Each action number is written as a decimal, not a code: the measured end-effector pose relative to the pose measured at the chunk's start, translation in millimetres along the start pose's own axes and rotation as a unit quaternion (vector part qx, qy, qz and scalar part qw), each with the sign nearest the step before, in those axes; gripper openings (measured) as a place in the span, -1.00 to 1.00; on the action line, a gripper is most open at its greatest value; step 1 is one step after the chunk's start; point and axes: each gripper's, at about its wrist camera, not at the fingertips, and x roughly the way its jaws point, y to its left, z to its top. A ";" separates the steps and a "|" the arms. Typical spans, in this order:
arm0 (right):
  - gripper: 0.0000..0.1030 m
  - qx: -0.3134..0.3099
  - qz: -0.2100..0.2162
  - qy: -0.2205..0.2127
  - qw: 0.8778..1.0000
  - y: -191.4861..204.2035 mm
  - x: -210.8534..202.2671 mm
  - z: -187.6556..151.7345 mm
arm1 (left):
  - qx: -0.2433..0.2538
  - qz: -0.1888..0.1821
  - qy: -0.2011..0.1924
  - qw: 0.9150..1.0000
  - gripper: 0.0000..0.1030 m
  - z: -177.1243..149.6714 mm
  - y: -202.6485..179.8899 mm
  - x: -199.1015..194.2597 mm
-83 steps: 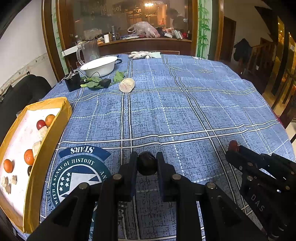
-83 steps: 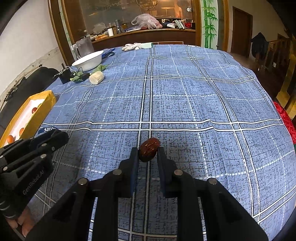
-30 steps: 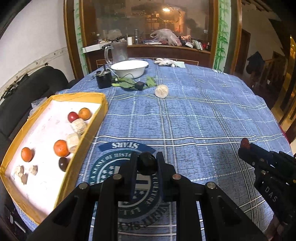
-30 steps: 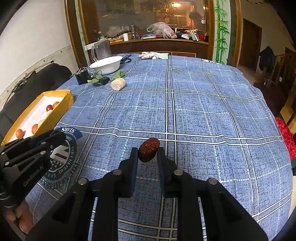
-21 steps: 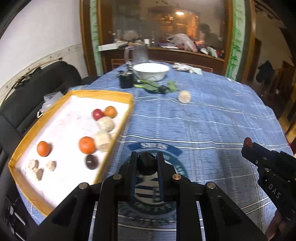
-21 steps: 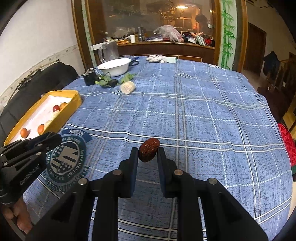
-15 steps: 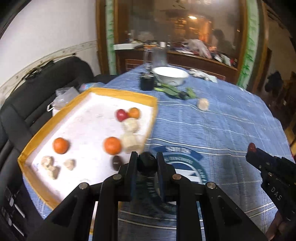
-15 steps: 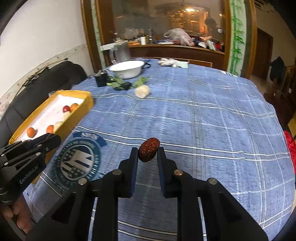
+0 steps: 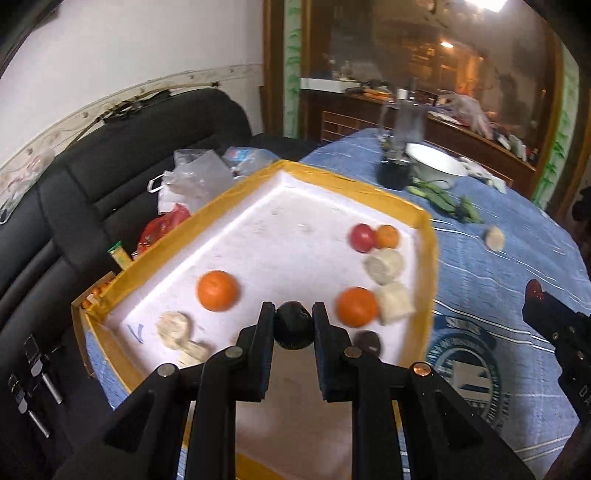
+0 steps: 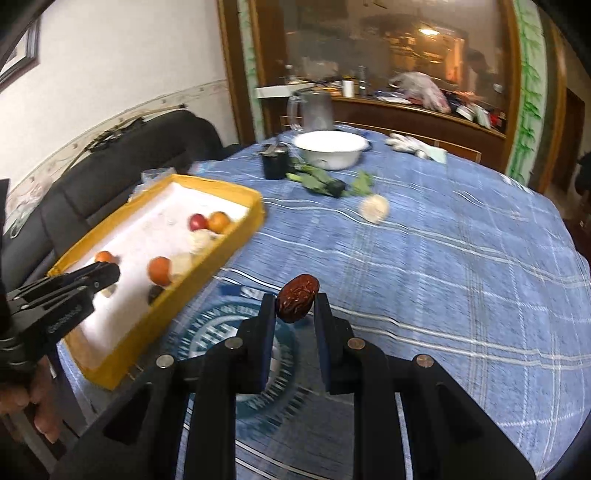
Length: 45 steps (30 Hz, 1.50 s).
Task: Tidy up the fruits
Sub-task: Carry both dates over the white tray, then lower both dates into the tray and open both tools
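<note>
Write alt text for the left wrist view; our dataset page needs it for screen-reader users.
The left gripper holds a dark fruit over a yellow tray with a white floor, where oranges, a red fruit and pale chunks lie. The tray sits on a blue tablecloth; the right gripper shows at right.

The counter (image 10: pixel 461 258) is round and covered by a blue plaid cloth (image 10: pixel 424 302) bearing a circular printed emblem (image 9: pixel 465 369). A black leather sofa (image 9: pixel 110 155) stands just beside the counter on its left, against a white wall (image 9: pixel 129 44) that carries a patterned border strip (image 9: pixel 74 122). Plastic bags (image 9: pixel 192 177) lie on the sofa seat. Beyond the far edge of the counter stands a wooden sideboard (image 10: pixel 406 110), cluttered with small items. Above it is a large wood-framed glass panel (image 10: pixel 388 40), in which a ceiling light (image 10: pixel 424 31) shows. A green bamboo-pattern strip (image 10: pixel 532 92) runs vertically along the right side of the frame.
</note>
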 end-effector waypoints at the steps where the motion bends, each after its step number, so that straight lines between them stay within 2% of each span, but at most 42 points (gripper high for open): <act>1: -0.56 -0.004 0.005 -0.001 1.000 5.7 2.5 3.2 | -0.004 0.005 0.001 1.000 -0.65 1.9 4.5 2.6; 14: -0.55 -0.050 0.066 0.007 0.997 65.3 56.2 45.7 | -0.030 0.034 0.008 0.999 -0.64 17.5 32.1 26.7; 25: -0.55 -0.061 0.075 0.040 0.995 85.3 114.2 65.7 | -0.035 0.041 0.014 0.998 -0.64 24.2 40.7 37.5; 40: -0.55 -0.075 0.089 0.051 0.992 105.9 141.1 80.7 | -0.051 0.057 0.016 0.997 -0.64 33.9 55.9 43.5; 45: -0.55 -0.078 0.089 0.056 0.991 112.2 150.5 85.7 | -0.067 0.064 0.032 0.995 -0.64 35.5 64.3 50.2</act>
